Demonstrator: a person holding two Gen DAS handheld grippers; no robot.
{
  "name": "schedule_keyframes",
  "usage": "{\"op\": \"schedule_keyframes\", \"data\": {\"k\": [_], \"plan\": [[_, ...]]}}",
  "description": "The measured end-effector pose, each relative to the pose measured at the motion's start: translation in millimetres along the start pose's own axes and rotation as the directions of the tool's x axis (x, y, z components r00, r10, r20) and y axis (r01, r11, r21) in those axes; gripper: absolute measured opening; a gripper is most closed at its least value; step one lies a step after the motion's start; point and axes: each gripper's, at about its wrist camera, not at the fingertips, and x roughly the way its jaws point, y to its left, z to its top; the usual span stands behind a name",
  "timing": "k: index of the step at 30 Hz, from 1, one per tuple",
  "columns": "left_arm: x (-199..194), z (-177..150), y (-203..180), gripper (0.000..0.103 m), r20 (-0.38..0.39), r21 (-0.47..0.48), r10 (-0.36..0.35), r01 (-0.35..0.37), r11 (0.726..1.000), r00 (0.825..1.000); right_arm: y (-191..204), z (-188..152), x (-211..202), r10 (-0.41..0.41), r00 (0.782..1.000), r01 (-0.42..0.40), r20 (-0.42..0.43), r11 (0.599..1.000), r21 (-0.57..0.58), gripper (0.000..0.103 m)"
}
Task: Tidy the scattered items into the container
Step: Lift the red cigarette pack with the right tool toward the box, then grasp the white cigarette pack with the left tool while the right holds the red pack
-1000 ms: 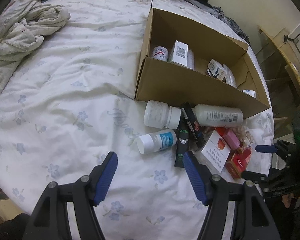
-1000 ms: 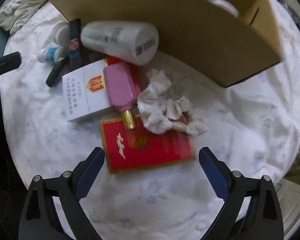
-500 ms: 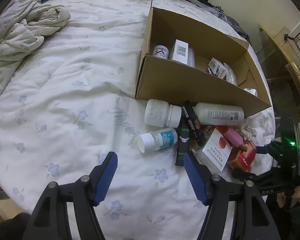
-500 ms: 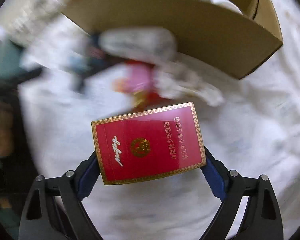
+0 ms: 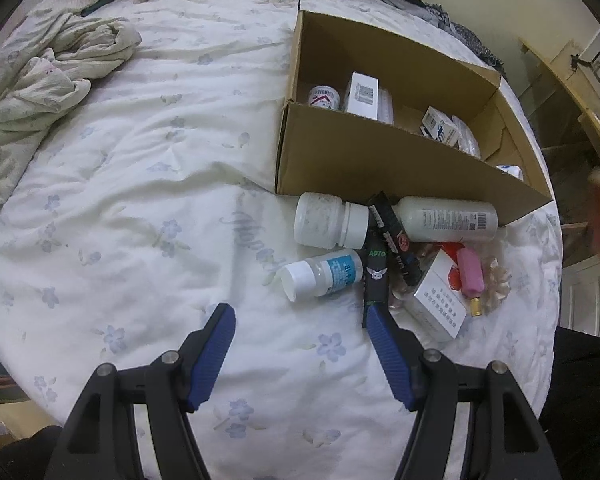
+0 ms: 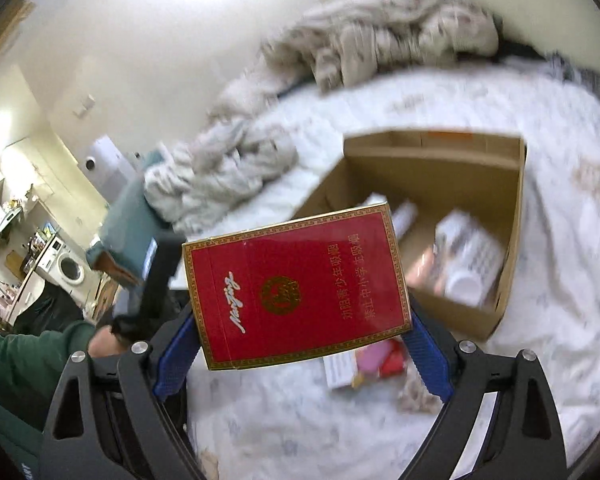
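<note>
Right gripper [image 6: 300, 344]: clamped on the red carton [image 6: 296, 286], its blue pads pressed against the carton's two short ends, so the carton's long axis ran across the gap from pad to pad.

Red carton: held in the air, broad face toward the wrist camera, tilted a little, clear of the bedding.

Cardboard box [image 6: 508, 240]: open-topped on the bed [image 5: 140, 200], lying farther off and to the right of the held carton in the right wrist view; several small packs and bottles already lay inside it.

Key relation: the box opening sat beyond the carton and to its right, so the carry appeared to need travel forward and rightward until the carton hung over the opening. Judged from the pictures, the right gripper was the one placed to do that.

Left gripper [image 5: 300, 320]: fingers spread apart and holding nothing, low over the near part of the bed.

Loose items: a cluster lay against the box's near wall, among them a wide white jar [image 5: 332, 220], a long white bottle [image 5: 448, 219], a small blue-labelled bottle [image 5: 320, 276], a black tube [image 5: 374, 276], a white carton [image 5: 436, 304] and a pink bottle [image 5: 470, 272].

Nearest to the left gripper: the blue-labelled bottle and the black tube, just beyond its fingertips.
</note>
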Motion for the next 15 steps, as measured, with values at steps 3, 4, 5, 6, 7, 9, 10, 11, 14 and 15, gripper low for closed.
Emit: {"op": "schedule_keyframes", "data": {"k": [3,4,5,6,7,9,10,11,14,15], "plan": [[-1.7,-0.8,-3.9,0.069,0.007,0.015,-0.011,0.011,1.000,1.000,2.3,1.6,-5.2,-0.008,1.000,0.007,0.029,1.000,0.018,0.093],[-1.9,-1.3,-5.9,0.069,0.008,0.024,-0.016,0.016,1.000,1.000,0.5,2.6,-7.7,-0.019,0.999,0.018,0.041,0.999,0.026,0.093],[-2.1,-1.7,-7.9,0.069,0.008,0.032,-0.021,0.021,0.999,1.000,-1.1,3.5,-11.5,-0.027,0.998,0.025,0.055,0.999,0.038,0.093],[-2.3,-2.2,-9.9,0.069,0.009,0.040,-0.026,0.026,0.999,1.000,-2.2,4.3,-17.7,-0.033,0.997,0.028,0.073,0.998,0.057,0.093],[-2.6,-2.7,-11.9,0.069,0.009,0.049,-0.032,0.031,0.998,0.999,-4.0,5.3,-23.3,-0.036,0.996,0.029,0.088,0.996,0.079,0.093],[-3.0,-3.6,-15.9,0.069,0.010,0.065,-0.042,0.041,0.997,0.999,-10.4,7.4,-27.8,-0.037,0.994,0.023,0.102,0.991,0.130,0.093],[-2.7,-5.0,-21.1,0.069,0.002,0.087,-0.056,0.055,0.995,0.998,-15.2,8.0,-29.8,-0.042,0.994,0.027,0.100,0.987,0.155,0.093],[-2.2,-6.9,-28.1,0.069,-0.011,0.114,-0.074,0.075,0.991,0.997,-20.3,8.2,-33.1,-0.046,0.994,0.028,0.097,0.984,0.178,0.093],[5.2,-9.4,-45.8,0.069,-0.040,0.182,-0.097,0.103,0.978,0.994,-32.2,7.1,-40.6,-0.042,0.996,0.023,0.083,0.974,0.225,0.093],[9.3,-9.3,-50.8,0.069,-0.045,0.200,-0.096,0.103,0.974,0.994,-34.5,7.3,-39.8,-0.039,0.996,0.020,0.079,0.971,0.237,0.093]]}}
